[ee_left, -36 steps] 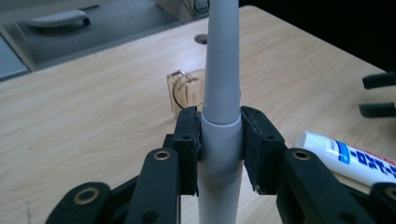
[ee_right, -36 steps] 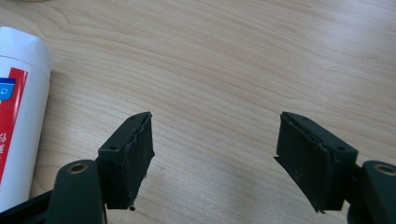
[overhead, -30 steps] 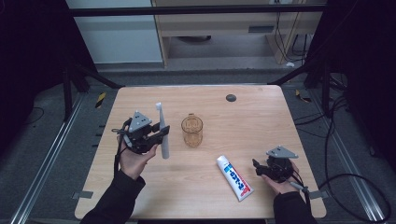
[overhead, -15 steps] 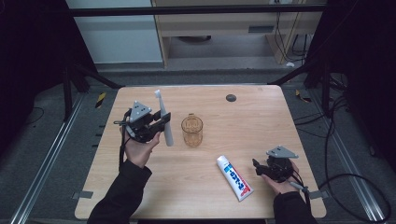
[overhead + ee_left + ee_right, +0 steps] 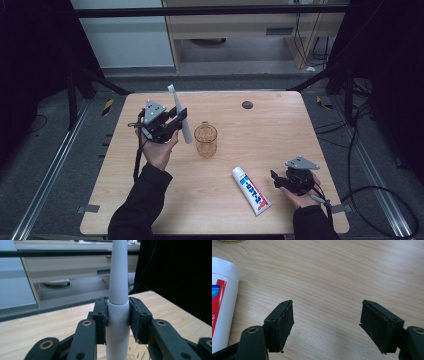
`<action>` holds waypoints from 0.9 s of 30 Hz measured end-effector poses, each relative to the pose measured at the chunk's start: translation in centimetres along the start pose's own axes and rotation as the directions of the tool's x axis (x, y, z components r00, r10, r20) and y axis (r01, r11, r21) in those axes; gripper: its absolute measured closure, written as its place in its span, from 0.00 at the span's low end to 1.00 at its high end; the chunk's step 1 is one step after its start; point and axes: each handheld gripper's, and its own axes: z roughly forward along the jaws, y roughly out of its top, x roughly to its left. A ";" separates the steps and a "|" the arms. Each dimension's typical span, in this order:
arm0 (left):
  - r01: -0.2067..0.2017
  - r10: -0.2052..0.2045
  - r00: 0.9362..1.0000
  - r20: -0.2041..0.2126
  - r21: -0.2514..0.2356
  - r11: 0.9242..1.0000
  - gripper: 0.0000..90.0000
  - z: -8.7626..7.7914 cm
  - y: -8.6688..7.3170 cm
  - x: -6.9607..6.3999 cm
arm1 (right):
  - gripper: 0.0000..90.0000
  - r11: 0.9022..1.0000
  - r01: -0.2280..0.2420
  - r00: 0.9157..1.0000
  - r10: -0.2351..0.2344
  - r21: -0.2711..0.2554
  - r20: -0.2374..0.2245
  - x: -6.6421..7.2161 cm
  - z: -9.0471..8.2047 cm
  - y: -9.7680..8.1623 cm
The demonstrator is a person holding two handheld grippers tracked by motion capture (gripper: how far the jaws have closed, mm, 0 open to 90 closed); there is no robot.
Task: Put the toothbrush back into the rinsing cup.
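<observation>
My left tool [image 5: 176, 121] is clamped on a white toothbrush [image 5: 179, 116], holding it nearly upright above the counter [image 5: 280, 130], just left of the amber glass cup [image 5: 205, 139]. My right tool [image 5: 278, 181] rests near the right edge, jaws spread wide, just right of the toothpaste tube [image 5: 251, 190].

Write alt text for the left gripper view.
The left gripper is shut on an upright white toothbrush handle, one black pad on each side. Behind lie the wooden table and a pale cabinet.
</observation>
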 end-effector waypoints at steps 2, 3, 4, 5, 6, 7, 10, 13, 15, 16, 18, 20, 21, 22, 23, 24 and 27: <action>0.012 -0.012 1.000 0.001 -0.013 1.000 0.76 0.2 0.2 0.0 | 0.30 1.000 0.001 1.000 -0.001 0.000 0.000 0.0 0.0 0.0; 0.018 -0.018 1.000 -0.001 -0.026 1.000 0.76 0.4 0.3 0.0 | 0.30 1.000 0.001 1.000 -0.001 0.001 -0.001 0.0 0.0 0.0; 0.018 -0.018 1.000 -0.001 -0.026 1.000 0.76 0.4 0.3 0.0 | 0.30 1.000 0.001 1.000 -0.001 0.001 -0.001 0.0 0.0 0.0; 0.021 -0.021 1.000 -0.005 -0.033 0.999 0.76 0.5 0.4 0.0 | 0.30 1.000 0.001 1.000 -0.001 0.001 -0.001 0.0 0.0 0.0; 0.024 -0.025 1.000 -0.005 -0.046 0.999 0.76 0.6 0.4 -0.1 | 0.30 1.000 0.000 1.000 0.000 0.000 -0.001 0.0 0.0 0.0; 0.027 -0.028 1.000 -0.006 -0.051 0.998 0.76 0.7 0.5 -0.1 | 0.30 1.000 -0.004 1.000 0.004 -0.001 -0.002 0.0 0.0 0.0; 0.028 -0.029 1.000 -0.007 -0.064 0.998 0.76 1.0 0.5 -0.3 | 0.30 1.000 -0.002 1.000 0.002 -0.002 0.002 -0.1 0.0 0.0; 0.035 -0.035 0.999 -0.008 -0.079 0.996 0.76 1.1 0.6 -0.3 | 0.30 1.000 0.000 1.000 0.000 -0.002 0.002 -0.1 0.0 0.0; 0.038 -0.039 0.999 -0.006 -0.087 0.995 0.76 1.2 0.8 -0.4 | 0.30 1.000 -0.002 1.000 0.002 -0.004 0.000 -0.1 0.0 0.0; 0.040 -0.041 0.999 -0.006 -0.089 0.995 0.76 1.3 0.8 -0.4 | 0.30 1.000 -0.002 1.000 0.002 -0.003 0.000 -0.1 0.0 0.0; 0.040 -0.041 0.999 -0.005 -0.097 0.994 0.76 1.5 0.9 -0.5 | 0.30 1.000 -0.002 1.000 0.002 -0.003 -0.001 -0.1 0.0 0.0; 0.043 -0.043 0.999 -0.002 -0.095 0.995 0.76 1.9 0.9 -0.6 | 0.30 1.000 -0.004 1.000 0.004 -0.003 -0.001 -0.1 0.0 0.0; 0.041 -0.041 0.999 -0.001 -0.093 0.995 0.76 2.1 0.9 -0.6 | 0.30 1.000 -0.002 1.000 0.002 -0.004 -0.001 -0.1 0.0 0.0; 0.039 -0.039 0.999 -0.001 -0.091 0.995 0.75 2.2 0.9 -0.7 | 0.30 1.000 -0.003 1.000 0.003 -0.004 -0.001 -0.1 0.0 0.0; 0.039 -0.039 0.999 0.001 -0.092 0.995 0.76 2.4 0.9 -0.8 | 0.30 1.000 -0.003 1.000 0.003 -0.005 -0.001 -0.1 0.0 0.0; 0.039 -0.039 0.999 0.001 -0.092 0.995 0.76 2.4 0.9 -0.8 | 0.30 1.000 -0.001 1.000 0.001 -0.004 0.000 -0.1 0.0 0.0; 0.047 -0.046 0.999 0.011 -0.090 0.995 0.76 3.1 0.6 -0.9 | 0.30 1.000 -0.001 1.000 0.001 -0.004 0.000 -0.1 0.0 0.0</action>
